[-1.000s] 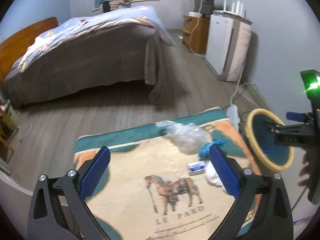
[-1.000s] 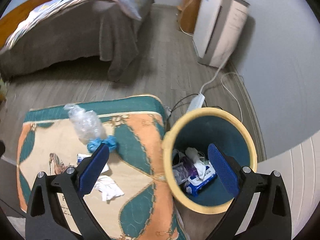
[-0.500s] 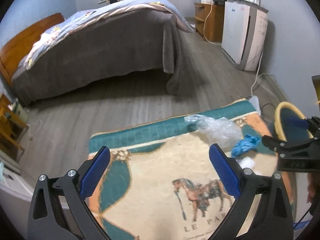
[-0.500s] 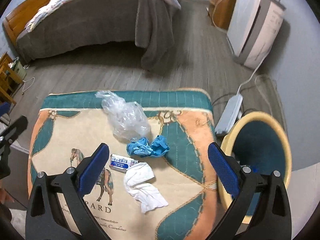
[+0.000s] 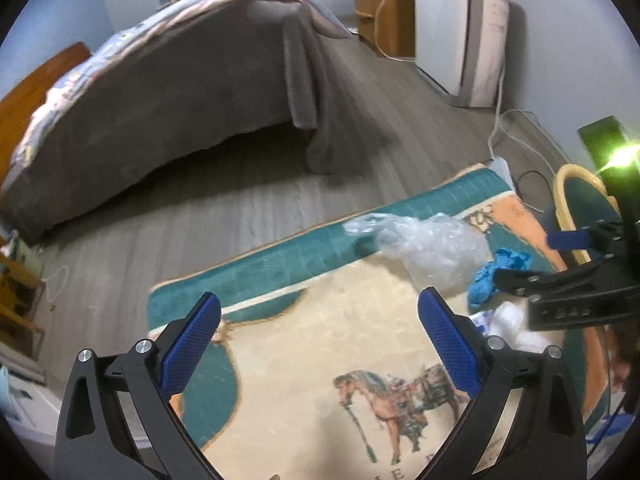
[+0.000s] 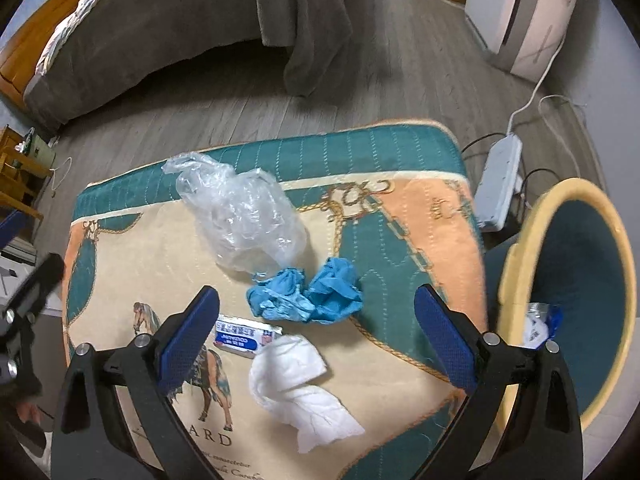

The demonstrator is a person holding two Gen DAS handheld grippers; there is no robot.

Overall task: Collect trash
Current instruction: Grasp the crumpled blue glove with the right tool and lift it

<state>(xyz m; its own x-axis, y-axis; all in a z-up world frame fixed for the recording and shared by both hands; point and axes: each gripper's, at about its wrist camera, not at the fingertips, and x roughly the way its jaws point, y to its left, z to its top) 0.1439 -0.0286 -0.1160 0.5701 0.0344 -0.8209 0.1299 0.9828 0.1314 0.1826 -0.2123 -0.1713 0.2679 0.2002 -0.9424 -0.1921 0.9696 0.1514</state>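
On a horse-patterned rug [image 6: 132,248] [image 5: 296,344] lie a crumpled clear plastic bag [image 6: 244,208] [image 5: 428,244], blue gloves [image 6: 308,294] [image 5: 494,272], a small blue-and-white packet [image 6: 242,336] and a wad of white tissue [image 6: 300,388] [image 5: 516,328]. My right gripper [image 6: 316,334] hangs above the gloves, packet and tissue; its jaws are closing but still wide, touching nothing. My left gripper [image 5: 320,338] stands open over bare rug, left of the trash. A yellow-rimmed bin [image 6: 516,272] [image 5: 564,184] with trash inside stands at the rug's right edge.
A bed with a grey cover [image 5: 168,100] fills the far left. A white appliance [image 6: 524,12] stands by the right wall. A power strip [image 6: 498,184] and cables lie on the wood floor between rug and bin. Wooden furniture [image 5: 16,292] sits at far left.
My right gripper swung left from over the bin to above the trash on the rug and sank lower. The left gripper also dropped and shifted left, so the trash sits further right in its view.
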